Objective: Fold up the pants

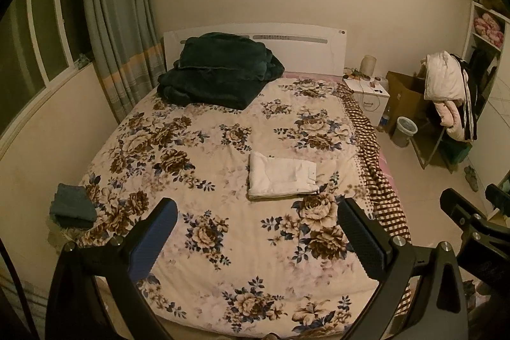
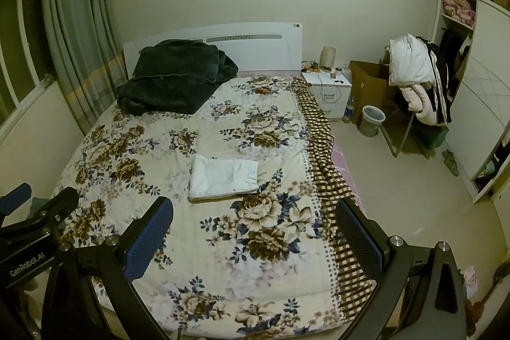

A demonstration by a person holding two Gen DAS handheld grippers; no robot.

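A home bedroom is showing itself here: a floral-quilted bed [image 1: 223, 228] is filling the room, curtains [image 1: 118, 21] are hanging by the window, a nightstand [image 2: 328, 94] standing alongside.

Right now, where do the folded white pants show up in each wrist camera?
Left wrist: the white pants lie right of centre on the floral bedspread.
Right wrist: the white pants lie left of centre on the same bedspread.
Shared landmark: the dark green blanket against the headboard, beyond the pants in both views.
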